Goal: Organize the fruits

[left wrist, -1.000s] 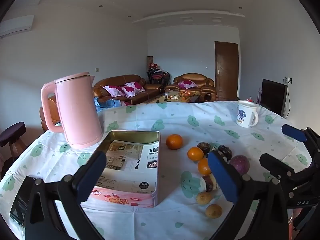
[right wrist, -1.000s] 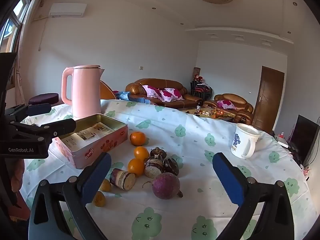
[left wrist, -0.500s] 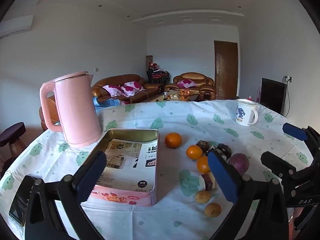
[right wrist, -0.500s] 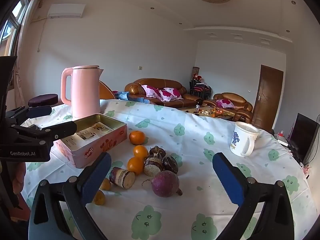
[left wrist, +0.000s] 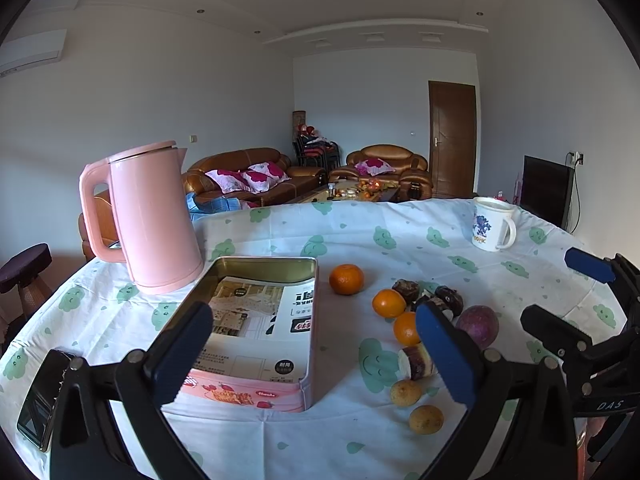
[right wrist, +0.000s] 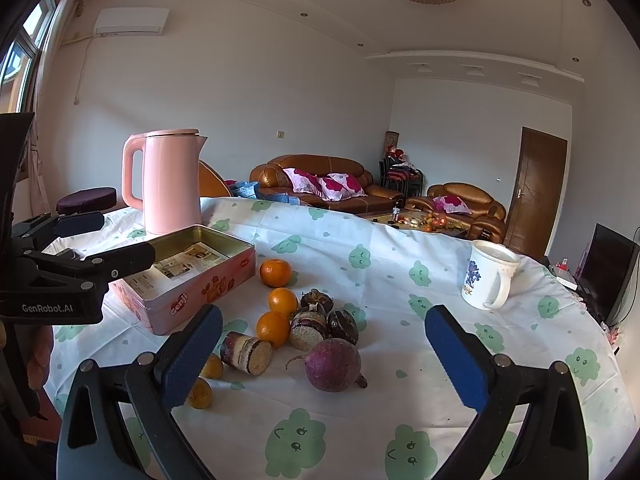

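Note:
A pink tin box [left wrist: 256, 394] [right wrist: 188, 300] lined with printed paper stands open on the table. Right of it lie three oranges [left wrist: 346, 279] [right wrist: 275, 272], dark chestnut-like fruits [right wrist: 344, 326], a purple round root [right wrist: 333, 364] [left wrist: 478, 325], a cut cane piece [right wrist: 246, 353] and two small yellow fruits [left wrist: 426, 419]. My left gripper [left wrist: 316, 354] is open and empty, above the tin's near end. My right gripper [right wrist: 324, 360] is open and empty, hovering over the fruit pile. It also shows at the right of the left wrist view [left wrist: 576, 300].
A pink kettle [left wrist: 152, 216] [right wrist: 170, 184] stands behind the tin. A white mug [left wrist: 492, 224] [right wrist: 490, 280] sits at the far right. A phone [left wrist: 40, 400] lies near the table's left edge. The table has a cloud-print cloth [right wrist: 400, 264].
Both views have drifted slightly; the objects have shifted a little left in the left wrist view. Nothing has been gripped or moved on the table.

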The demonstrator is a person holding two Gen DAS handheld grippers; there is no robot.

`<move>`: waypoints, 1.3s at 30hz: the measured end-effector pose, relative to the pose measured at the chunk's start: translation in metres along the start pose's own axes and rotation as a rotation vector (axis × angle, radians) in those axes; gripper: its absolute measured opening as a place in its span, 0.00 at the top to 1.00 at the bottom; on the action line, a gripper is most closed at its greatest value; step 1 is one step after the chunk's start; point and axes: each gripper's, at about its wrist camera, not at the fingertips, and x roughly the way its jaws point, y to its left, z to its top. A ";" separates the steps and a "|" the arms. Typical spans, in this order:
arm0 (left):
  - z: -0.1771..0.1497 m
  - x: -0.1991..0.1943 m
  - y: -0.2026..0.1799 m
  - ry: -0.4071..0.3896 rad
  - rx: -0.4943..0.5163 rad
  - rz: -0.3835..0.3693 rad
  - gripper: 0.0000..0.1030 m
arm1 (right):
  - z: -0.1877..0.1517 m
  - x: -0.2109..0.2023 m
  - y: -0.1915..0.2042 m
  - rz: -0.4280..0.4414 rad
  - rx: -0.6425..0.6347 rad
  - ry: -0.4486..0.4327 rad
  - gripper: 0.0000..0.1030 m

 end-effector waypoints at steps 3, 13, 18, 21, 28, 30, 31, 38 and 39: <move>0.000 0.000 0.000 0.000 0.000 0.002 0.00 | -0.002 0.000 0.001 0.002 0.001 0.000 0.01; -0.005 0.003 0.001 0.009 0.003 0.002 0.00 | -0.006 0.000 0.004 0.000 0.007 0.009 0.01; -0.006 0.004 0.000 0.009 0.004 0.003 0.00 | -0.006 0.001 0.003 0.003 0.008 0.012 0.01; -0.006 0.004 0.000 0.009 0.004 0.004 0.00 | -0.006 0.001 0.004 0.003 0.008 0.012 0.01; -0.006 0.004 0.000 0.010 0.005 0.003 0.00 | -0.008 0.002 0.005 0.006 0.010 0.017 0.01; -0.006 0.004 0.000 0.010 0.005 0.004 0.00 | -0.009 0.002 0.006 0.008 0.011 0.020 0.01; -0.006 0.004 0.000 0.010 0.006 0.004 0.00 | -0.009 0.003 0.006 0.008 0.012 0.021 0.01; -0.007 0.004 0.001 0.010 0.007 0.004 0.00 | -0.009 0.003 0.005 0.011 0.014 0.025 0.01; -0.007 0.004 0.001 0.011 0.006 0.004 0.00 | -0.010 0.003 0.005 0.011 0.015 0.025 0.01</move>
